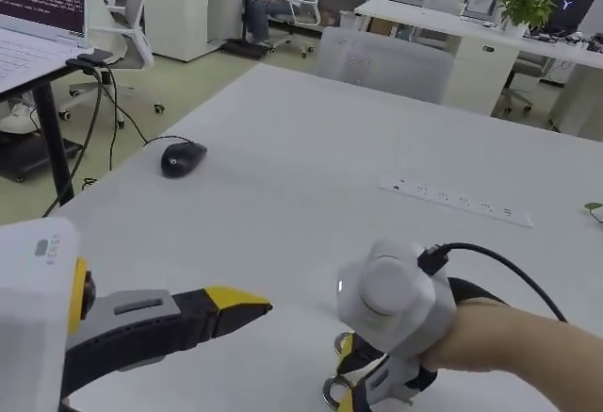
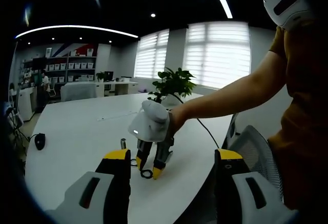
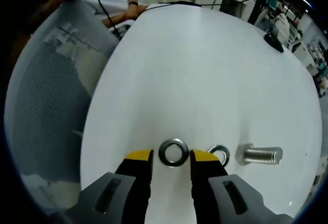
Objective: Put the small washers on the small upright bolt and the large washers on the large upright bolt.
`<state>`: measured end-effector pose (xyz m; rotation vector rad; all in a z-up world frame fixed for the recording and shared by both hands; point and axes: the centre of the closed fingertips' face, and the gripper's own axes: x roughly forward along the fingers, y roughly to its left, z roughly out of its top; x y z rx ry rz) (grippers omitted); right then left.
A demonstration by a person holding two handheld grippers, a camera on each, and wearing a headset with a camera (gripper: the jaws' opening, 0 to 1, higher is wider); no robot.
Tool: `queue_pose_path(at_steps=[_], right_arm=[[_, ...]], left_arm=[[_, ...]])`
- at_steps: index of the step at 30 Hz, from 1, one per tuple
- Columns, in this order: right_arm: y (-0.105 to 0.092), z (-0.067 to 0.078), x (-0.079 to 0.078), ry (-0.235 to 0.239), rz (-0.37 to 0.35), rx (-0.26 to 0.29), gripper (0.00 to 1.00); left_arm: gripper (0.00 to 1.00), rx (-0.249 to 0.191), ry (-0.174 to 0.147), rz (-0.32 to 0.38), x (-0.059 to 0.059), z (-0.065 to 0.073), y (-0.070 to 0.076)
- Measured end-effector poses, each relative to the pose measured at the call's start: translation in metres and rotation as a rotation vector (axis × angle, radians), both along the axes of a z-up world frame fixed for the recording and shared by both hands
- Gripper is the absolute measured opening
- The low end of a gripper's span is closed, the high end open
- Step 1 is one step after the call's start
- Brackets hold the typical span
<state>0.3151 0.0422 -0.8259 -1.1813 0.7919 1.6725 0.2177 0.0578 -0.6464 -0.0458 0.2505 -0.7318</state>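
Your right tool [image 3: 172, 158] is released, its jaws straddling a large silver steel washer [image 3: 162, 153] lying flat on the white worktop [image 3: 205, 70] near a bare upright steel bolt [image 3: 259, 155], so threading seems unstarted; your left tool [image 2: 174, 157] hangs released too.

The broad white tabletop [image 1: 311, 148] carries a black computer mouse [image 1: 183, 157] at its far left and a long white power strip [image 1: 455, 201] towards the right. Near its front edge a large silver steel washer [image 3: 173, 152] lies flat, a second steel washer [image 3: 219, 154] just beside it, next to a silver hex-headed bolt [image 3: 259, 155].
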Motion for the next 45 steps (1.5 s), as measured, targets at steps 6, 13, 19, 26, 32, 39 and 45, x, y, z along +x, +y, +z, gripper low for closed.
queue_pose_path(at_steps=[6, 13, 19, 26, 32, 39, 45], right_arm=[[0.0, 0.0, 0.0, -0.012, 0.01, -0.003, 0.27], [0.001, 0.0, 0.001, -0.03, 0.016, -0.016, 0.23], [0.003, 0.001, 0.002, -0.019, 0.001, -0.01, 0.22], [0.001, 0.003, -0.001, -0.018, 0.005, -0.011, 0.21], [-0.001, 0.02, 0.008, -0.022, -0.024, 0.023, 0.21], [-0.005, 0.043, 0.03, -0.068, -0.046, 0.044, 0.21], [-0.008, 0.061, 0.051, -0.103, -0.072, 0.063, 0.22]], left_arm=[[0.66, -0.002, -0.002, 0.001, 0.003, -0.001, 0.0], [0.66, -0.009, -0.008, 0.001, 0.002, 0.0, -0.001], [0.66, -0.002, -0.001, -0.003, 0.002, -0.001, -0.002], [0.66, 0.0, 0.0, 0.0, 0.001, -0.001, -0.003], [0.66, 0.003, 0.004, -0.001, 0.001, -0.002, -0.003], [0.66, 0.003, 0.002, -0.015, 0.003, -0.002, -0.007], [0.66, 0.001, 0.003, -0.021, 0.004, -0.002, -0.009]])
